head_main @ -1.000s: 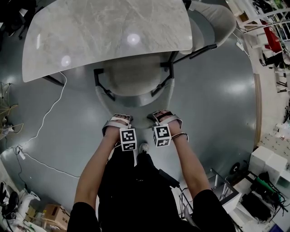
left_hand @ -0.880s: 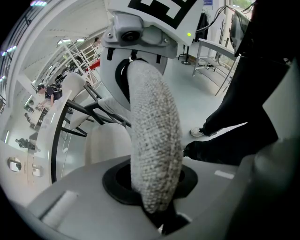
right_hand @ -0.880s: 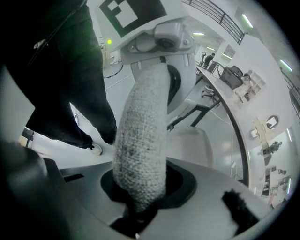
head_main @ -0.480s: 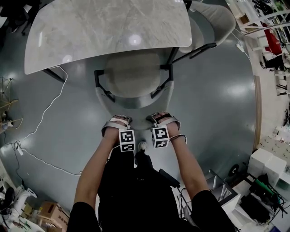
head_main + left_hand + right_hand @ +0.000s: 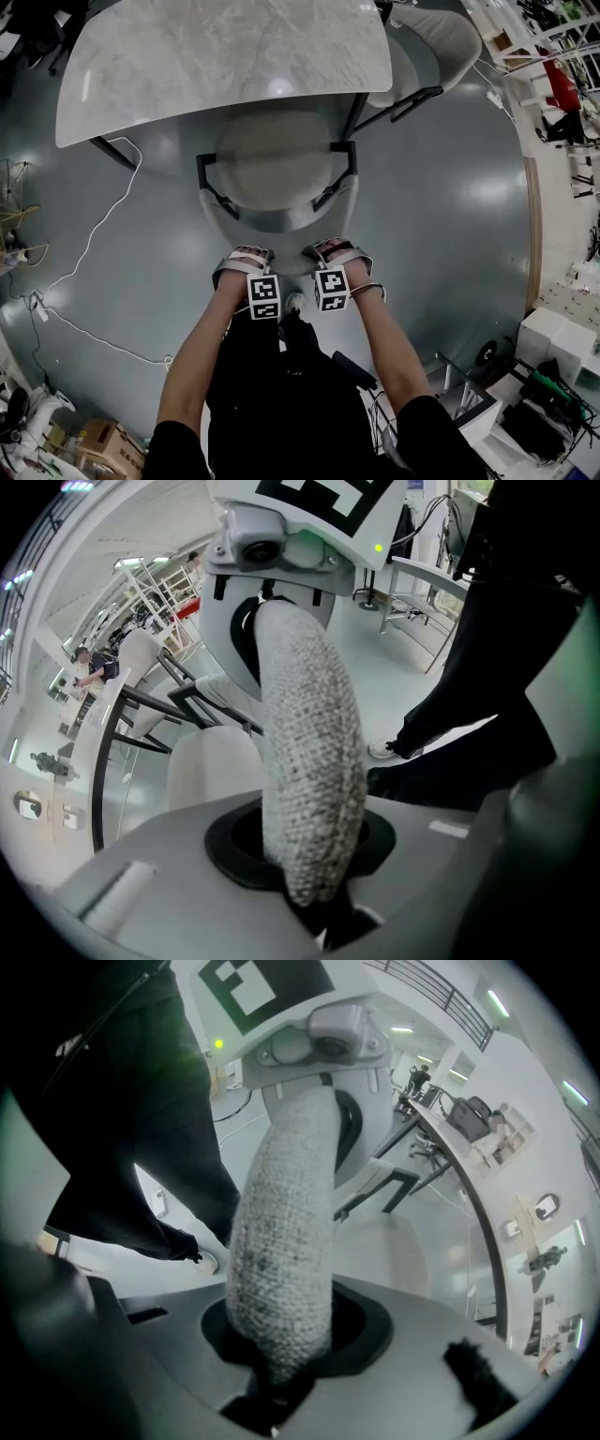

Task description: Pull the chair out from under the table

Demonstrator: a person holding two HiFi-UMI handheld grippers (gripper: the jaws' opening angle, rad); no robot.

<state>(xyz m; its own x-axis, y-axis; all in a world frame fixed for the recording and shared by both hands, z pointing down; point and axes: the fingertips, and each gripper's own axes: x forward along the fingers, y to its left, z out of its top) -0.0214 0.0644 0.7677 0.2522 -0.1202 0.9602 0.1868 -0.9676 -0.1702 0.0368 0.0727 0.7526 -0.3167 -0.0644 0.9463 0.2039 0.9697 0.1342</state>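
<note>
The chair has a beige seat [image 5: 275, 159] and a curved grey fabric backrest [image 5: 281, 220]. It stands at the near edge of the marble table [image 5: 225, 56], with most of the seat showing. My left gripper [image 5: 246, 258] is shut on the backrest's top rim at the left, and my right gripper [image 5: 330, 251] is shut on it at the right. In the left gripper view the woven rim [image 5: 305, 761] runs from my jaws up to the right gripper [image 5: 281, 546]. In the right gripper view the rim [image 5: 286, 1241] runs up to the left gripper [image 5: 309, 1035].
A second chair [image 5: 441, 47] is tucked at the table's far right corner. A white cable [image 5: 103, 225] trails over the grey floor at the left. The person's legs and a shoe [image 5: 296, 304] are right behind the backrest. Shelves and boxes [image 5: 553, 328] line the right side.
The chair has slid out from under the table toward the person, so more of the seat shows. Both grippers came back with it, still clamped on the backrest.
</note>
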